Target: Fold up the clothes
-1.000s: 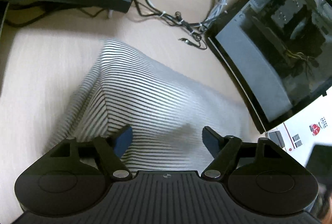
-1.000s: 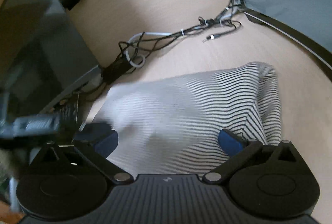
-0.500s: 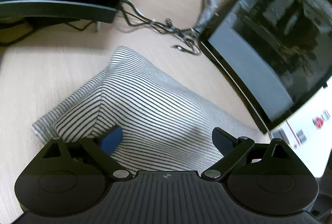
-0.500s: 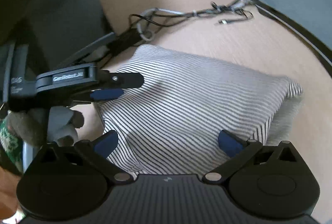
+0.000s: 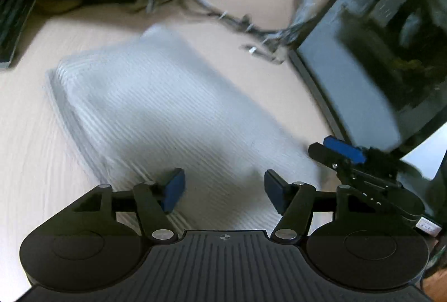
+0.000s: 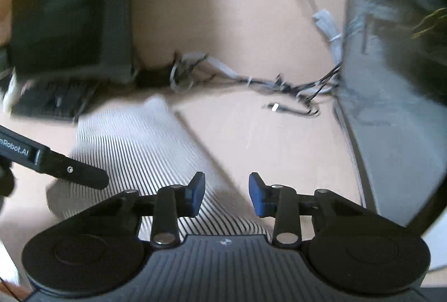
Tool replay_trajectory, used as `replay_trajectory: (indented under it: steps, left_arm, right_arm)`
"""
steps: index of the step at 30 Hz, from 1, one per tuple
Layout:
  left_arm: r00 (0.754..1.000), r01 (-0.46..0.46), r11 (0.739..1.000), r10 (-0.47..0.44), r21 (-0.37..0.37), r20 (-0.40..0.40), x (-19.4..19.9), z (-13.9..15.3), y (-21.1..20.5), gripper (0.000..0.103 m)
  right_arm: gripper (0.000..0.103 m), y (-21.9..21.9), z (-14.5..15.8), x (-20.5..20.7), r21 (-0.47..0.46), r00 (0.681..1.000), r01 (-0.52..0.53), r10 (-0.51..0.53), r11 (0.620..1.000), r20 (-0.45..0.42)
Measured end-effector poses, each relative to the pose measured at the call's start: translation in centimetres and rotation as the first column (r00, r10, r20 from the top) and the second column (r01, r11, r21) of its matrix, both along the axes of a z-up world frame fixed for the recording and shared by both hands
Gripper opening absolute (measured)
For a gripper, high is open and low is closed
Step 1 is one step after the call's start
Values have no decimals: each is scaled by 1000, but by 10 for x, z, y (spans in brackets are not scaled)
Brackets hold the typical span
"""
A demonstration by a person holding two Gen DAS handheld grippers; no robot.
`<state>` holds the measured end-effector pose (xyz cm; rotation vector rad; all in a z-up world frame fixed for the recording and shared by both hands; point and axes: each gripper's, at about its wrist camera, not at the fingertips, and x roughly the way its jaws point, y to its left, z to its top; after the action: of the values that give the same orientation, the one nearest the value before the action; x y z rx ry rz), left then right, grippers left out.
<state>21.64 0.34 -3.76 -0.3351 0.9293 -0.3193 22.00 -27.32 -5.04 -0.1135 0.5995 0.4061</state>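
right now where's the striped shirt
The striped shirt lies folded on the desk, centre-left in the left wrist view, between the keyboard and the PC case, cables behind it.

Striped garment (image 5: 167,117) blurred (stripes smeared); cables (image 5: 223,16) blurred too.

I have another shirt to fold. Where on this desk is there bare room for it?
Bare desk lies between the striped shirt and the glass panel, below the cables. Another strip lies left of the shirt. It is crowded behind, by cables and keyboard.
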Motion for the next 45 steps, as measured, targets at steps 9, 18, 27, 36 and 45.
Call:
replay_trajectory:
  steps: [9,18,27,36,45]
  left_arm:
    - [1000,2,995,-4,100,21,6,-3,-1,68]
    - [999,-26,995,22,92,39,23,1,20,74]
    - [990,-97,978,76,187,118,-7,28,34,88]
    - [951,-240,914,153,326,269,-57,49,64,94]
    - [970,-137,913,44,385,240,-97,43,66,96]
  right_arm:
    - [35,4,-24,-19,-21,997,-71,71,997,-21]
    - [40,28,2,-61,-31,968,-249,249,968,-24]
    - [41,66,-11,-53,-169,904,-427,422,888,-67]
    - [71,79,1,-87,-263,712,-683,702,681,-32]
    - [42,88,-13,-68,-218,737,-670,671,710,-81]
